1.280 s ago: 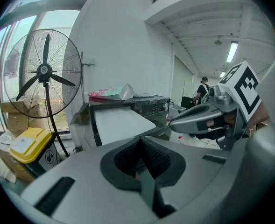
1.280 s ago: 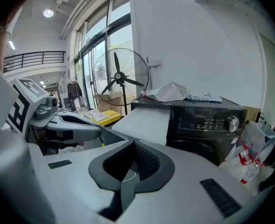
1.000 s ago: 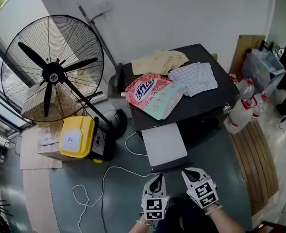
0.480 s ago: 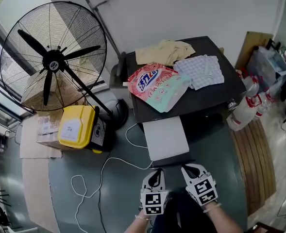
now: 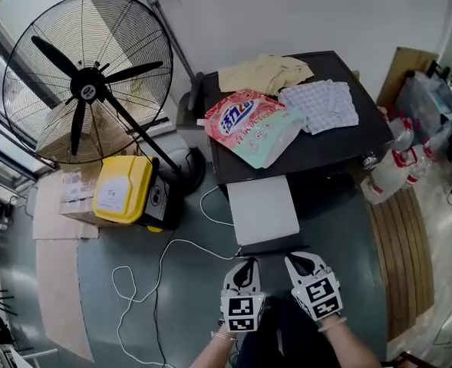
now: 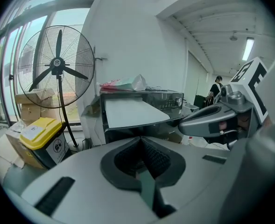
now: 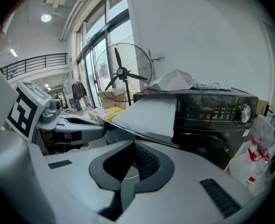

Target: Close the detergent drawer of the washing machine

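Note:
The black washing machine [image 5: 341,140] stands against the wall, with its detergent drawer [image 5: 262,211] pulled far out toward me, flat white top showing. My left gripper [image 5: 245,265] is shut and empty, just short of the drawer's dark front edge, slightly left of its middle. My right gripper [image 5: 302,261] is shut too, by the drawer's front right corner. In the left gripper view the drawer [image 6: 130,112] lies straight ahead beyond the closed left gripper [image 6: 139,164]. In the right gripper view the drawer [image 7: 149,115] juts left of the control panel [image 7: 221,112], above the closed right gripper [image 7: 132,167].
A pink detergent bag [image 5: 252,126], a beige cloth [image 5: 264,73] and a checked cloth [image 5: 319,104] lie on the machine. A large standing fan [image 5: 87,90] and a yellow box [image 5: 122,190] are to the left. White cable [image 5: 156,274] trails on the floor. Bottles [image 5: 394,167] and slats [image 5: 400,251] are on the right.
The head view has drifted a little. Both grippers stay shut in front of the drawer, perhaps slightly closer to its front edge. The drawer is as far out as before.

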Tool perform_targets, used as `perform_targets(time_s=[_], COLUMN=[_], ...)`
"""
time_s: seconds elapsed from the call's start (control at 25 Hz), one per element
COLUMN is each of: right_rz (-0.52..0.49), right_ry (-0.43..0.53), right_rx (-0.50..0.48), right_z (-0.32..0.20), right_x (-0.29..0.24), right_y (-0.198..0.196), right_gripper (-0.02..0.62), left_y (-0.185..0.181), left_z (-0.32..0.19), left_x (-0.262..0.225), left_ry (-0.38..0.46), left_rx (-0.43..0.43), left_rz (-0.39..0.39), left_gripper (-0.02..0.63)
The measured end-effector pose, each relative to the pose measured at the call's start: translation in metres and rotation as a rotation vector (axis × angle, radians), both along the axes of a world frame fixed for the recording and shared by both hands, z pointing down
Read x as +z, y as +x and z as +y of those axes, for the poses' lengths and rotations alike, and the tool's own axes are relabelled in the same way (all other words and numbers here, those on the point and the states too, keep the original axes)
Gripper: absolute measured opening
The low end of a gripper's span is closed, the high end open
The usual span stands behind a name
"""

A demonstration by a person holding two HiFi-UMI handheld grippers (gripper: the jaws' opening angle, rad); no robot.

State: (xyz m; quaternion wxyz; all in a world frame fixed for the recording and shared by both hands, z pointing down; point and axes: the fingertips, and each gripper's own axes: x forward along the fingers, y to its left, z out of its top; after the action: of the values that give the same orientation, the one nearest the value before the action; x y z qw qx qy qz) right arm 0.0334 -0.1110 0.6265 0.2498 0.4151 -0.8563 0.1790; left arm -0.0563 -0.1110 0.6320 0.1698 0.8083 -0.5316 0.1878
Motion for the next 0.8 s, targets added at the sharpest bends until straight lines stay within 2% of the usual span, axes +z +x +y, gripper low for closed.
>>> perform_targets(time_s=[0.8], right_rz=[-0.02], right_ry=[0.019], right_rx=[0.032], right_z=[-0.0024], right_x=[0.0022], right_y=[-0.0018], right_gripper=[0.025], left_y=[0.0008], left_z=[-0.0009], left_x=[0.0042], left_ry=[-0.016], left_rx=[-0.001], left_rz=[0.04], left_gripper=[0.015])
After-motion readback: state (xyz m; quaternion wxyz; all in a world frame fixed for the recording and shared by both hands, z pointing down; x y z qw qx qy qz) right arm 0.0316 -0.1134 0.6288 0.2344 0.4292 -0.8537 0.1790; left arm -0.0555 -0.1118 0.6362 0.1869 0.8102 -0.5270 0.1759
